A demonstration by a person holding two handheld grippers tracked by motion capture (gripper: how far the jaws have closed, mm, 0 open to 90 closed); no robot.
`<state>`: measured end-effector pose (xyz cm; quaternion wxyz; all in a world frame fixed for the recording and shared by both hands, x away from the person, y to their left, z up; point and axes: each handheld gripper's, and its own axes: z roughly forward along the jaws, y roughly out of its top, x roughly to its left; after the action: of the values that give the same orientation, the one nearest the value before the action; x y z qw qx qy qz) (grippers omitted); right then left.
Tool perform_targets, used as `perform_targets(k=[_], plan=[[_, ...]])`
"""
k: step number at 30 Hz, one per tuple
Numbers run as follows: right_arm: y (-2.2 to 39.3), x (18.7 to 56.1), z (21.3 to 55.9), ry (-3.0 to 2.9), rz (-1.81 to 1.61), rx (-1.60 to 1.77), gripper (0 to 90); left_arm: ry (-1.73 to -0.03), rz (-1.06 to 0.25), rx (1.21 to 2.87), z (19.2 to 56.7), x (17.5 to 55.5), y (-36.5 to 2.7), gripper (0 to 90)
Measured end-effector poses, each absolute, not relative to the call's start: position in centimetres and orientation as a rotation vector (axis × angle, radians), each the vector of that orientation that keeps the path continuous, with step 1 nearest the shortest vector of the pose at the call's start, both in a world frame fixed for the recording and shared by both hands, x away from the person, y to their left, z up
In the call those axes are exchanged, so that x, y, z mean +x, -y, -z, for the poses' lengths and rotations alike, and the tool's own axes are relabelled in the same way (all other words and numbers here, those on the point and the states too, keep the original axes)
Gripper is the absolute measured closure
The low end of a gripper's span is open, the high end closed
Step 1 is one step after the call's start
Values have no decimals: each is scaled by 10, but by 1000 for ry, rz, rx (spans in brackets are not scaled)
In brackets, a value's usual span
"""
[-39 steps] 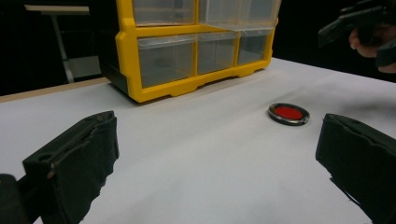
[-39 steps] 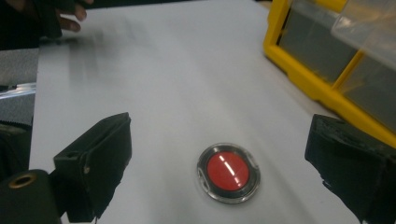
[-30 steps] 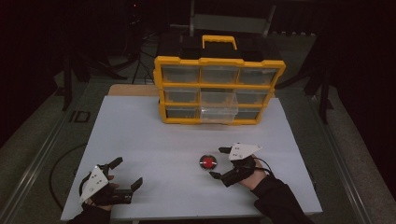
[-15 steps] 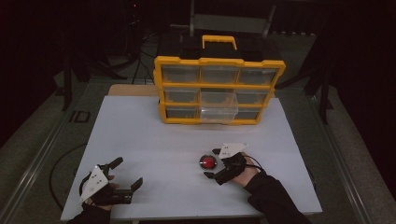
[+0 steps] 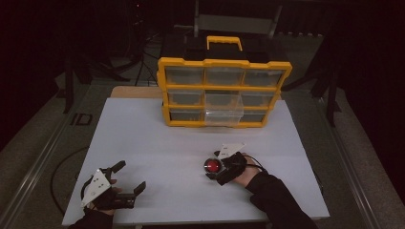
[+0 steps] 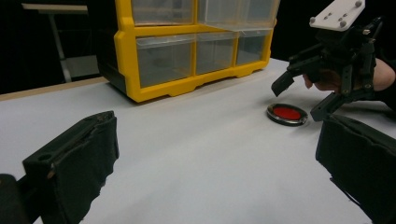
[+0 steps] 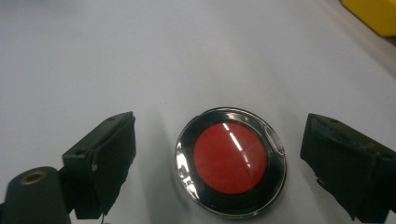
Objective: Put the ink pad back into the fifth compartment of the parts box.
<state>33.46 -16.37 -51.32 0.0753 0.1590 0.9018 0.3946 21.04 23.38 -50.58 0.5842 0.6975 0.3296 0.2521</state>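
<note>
A dark room surrounds a white table (image 5: 157, 138) whose near edge faces the person. At the far side of the table stands a yellow drawer cabinet (image 5: 223, 90) with clear drawers in three rows and a black and yellow handle on top; one clear drawer (image 5: 224, 114) in the middle of the bottom row stands pulled out toward the person.

A round red disc (image 5: 213, 166) with a shiny dark rim lies flat on the table, in front of the cabinet and well apart from it, toward the person's right. In the right gripper view the disc (image 7: 229, 161) sits between the two black jaws, with bare table showing on either side of it, so neither pad touches it.

The right gripper (image 5: 214, 165) is held low over the disc, jaws spread to either side of the rim; they have just been closing, with the disc between them. In the left gripper view the right gripper (image 6: 300, 99) hangs just above the disc (image 6: 286, 114), its grey plate on top.

The left gripper (image 5: 129, 177) rests near the table's near left corner, well apart from the disc, jaws wide apart with nothing between them.
</note>
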Motion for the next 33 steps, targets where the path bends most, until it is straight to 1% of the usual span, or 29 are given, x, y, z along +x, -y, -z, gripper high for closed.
perform_targets(k=[3, 4, 6, 13, 14, 19, 25, 33], plan=[[163, 336, 514, -2709, -1168, 481, 106, -769, -588, 1627, 506, 210, -234, 0], [162, 338, 518, -2715, -1154, 480, 125, -769, -588, 1627, 506, 210, -234, 0], [162, 339, 519, -2722, -1152, 485, 126, -770, -587, 1626, 506, 210, -234, 0], [161, 340, 524, -2733, -1137, 497, 167, -772, -576, 1613, 506, 211, -235, 0], [160, 341, 525, -2731, -1126, 497, 188, -772, -576, 1615, 506, 211, -235, 0], [160, 341, 526, -2736, -1124, 505, 215, -772, -578, 1621, 506, 211, -234, 0], [162, 341, 527, -2735, -1133, 519, 294, -774, -582, 1625, 506, 211, -234, 0], [161, 340, 527, -2727, -1129, 549, 303, -778, -590, 1635, 507, 211, -233, 0]])
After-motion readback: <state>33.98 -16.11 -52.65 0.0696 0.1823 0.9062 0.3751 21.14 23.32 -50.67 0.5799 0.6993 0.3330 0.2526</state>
